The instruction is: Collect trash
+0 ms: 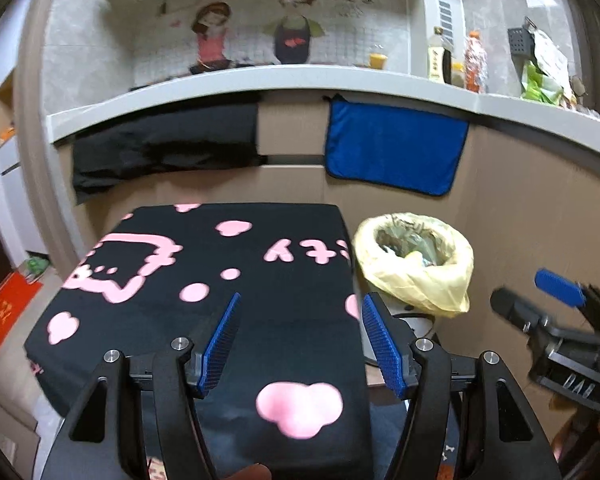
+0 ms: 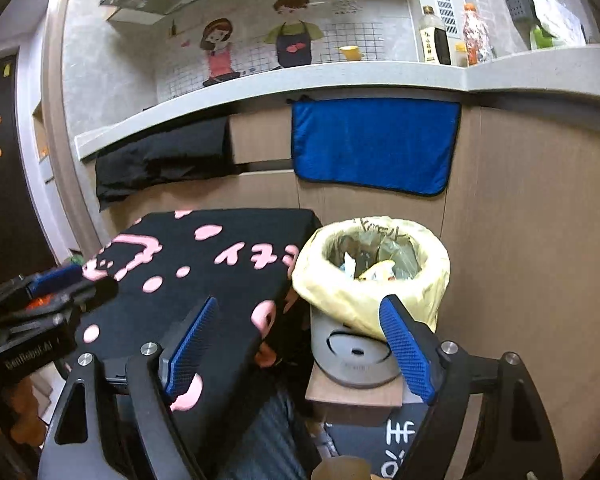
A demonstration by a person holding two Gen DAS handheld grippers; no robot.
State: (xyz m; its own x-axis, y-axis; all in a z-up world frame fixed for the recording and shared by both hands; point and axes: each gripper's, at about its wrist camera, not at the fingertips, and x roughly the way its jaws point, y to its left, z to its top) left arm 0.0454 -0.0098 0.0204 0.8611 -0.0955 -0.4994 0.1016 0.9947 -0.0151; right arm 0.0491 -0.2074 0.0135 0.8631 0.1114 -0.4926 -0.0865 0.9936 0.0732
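A grey trash bin lined with a yellow bag stands on a small wooden stand, to the right of a table under a black cloth with pink shapes. Crumpled wrappers lie inside the bag. My right gripper is open and empty, hanging in front of the gap between table and bin. My left gripper is open with nothing between its fingers, above the black cloth near its right edge. In the left wrist view the bag sits to the right, and the right gripper shows at the far right.
A grey counter runs along the back, with bottles and a yellow cup on it. A blue towel and a black cloth hang from its edge over brown cabinet fronts. The left gripper shows at the left.
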